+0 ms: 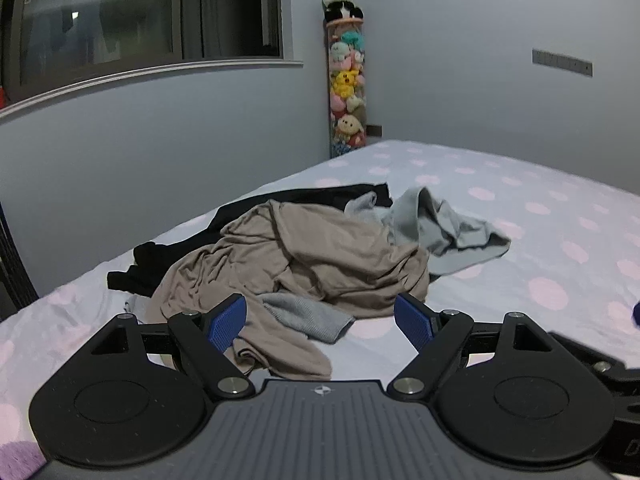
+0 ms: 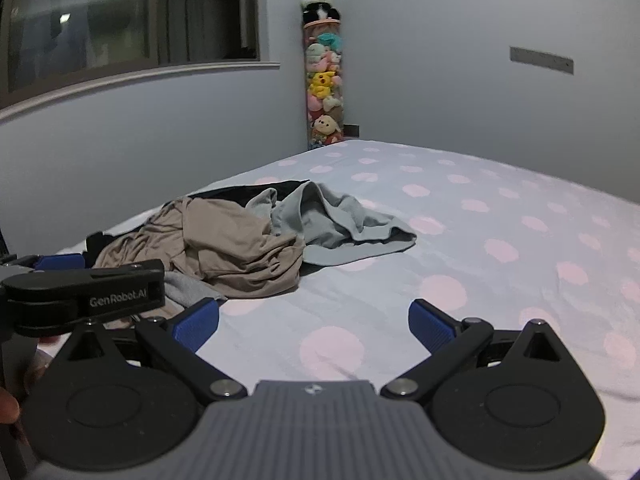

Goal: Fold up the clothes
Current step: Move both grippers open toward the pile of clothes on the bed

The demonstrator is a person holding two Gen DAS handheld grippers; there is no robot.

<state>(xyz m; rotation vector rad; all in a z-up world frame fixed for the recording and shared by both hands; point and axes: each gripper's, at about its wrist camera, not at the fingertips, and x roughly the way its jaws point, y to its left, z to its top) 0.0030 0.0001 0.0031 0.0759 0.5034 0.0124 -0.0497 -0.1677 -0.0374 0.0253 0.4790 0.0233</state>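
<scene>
Clothes lie in one crumpled heap on the bed, toward its left side: tan garment on top, grey garment spilling to the right, black garment beneath at the left and rear (none folded). Left gripper: fingers spread wide, holding nothing, just above the near edge of the tan cloth. Right gripper: fingers likewise released, over bare dotted sheet to the right of the heap. Tube of plush toys stands in the corner.

Grey walls, dark window
</scene>
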